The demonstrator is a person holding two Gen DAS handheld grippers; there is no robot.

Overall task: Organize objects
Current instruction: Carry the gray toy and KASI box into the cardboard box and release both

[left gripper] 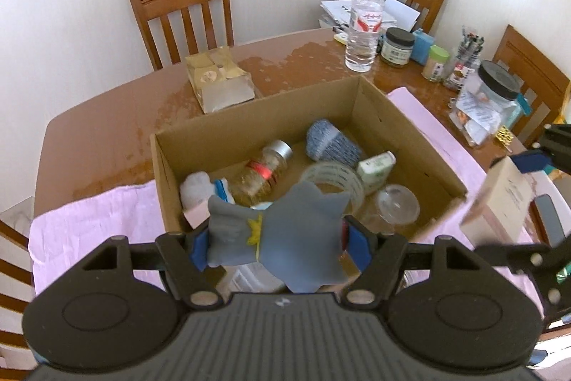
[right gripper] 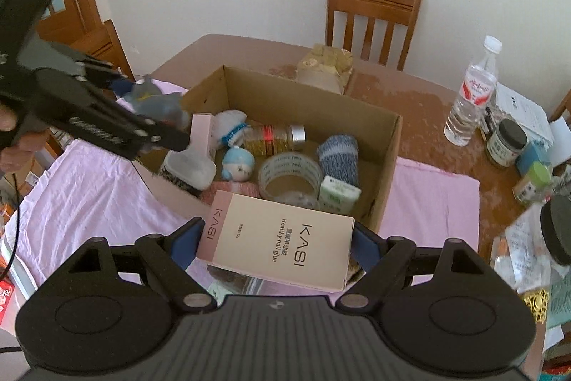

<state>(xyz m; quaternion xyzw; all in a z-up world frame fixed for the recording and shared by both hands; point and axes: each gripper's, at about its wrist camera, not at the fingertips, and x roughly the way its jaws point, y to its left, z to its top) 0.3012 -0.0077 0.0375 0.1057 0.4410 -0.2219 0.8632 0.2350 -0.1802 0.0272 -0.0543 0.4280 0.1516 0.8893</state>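
The left gripper is clamped on a grey-blue soft rubber cat-like toy, which sits crosswise between its blue fingers, above the near edge of the open brown cardboard box. The right gripper is clamped on a flat pink-and-cream "KASI" carton, pinched at its two short ends, held over the box's near wall. Inside lie a clear tape roll, a glass jar with a silver lid and a blue knitted roll.
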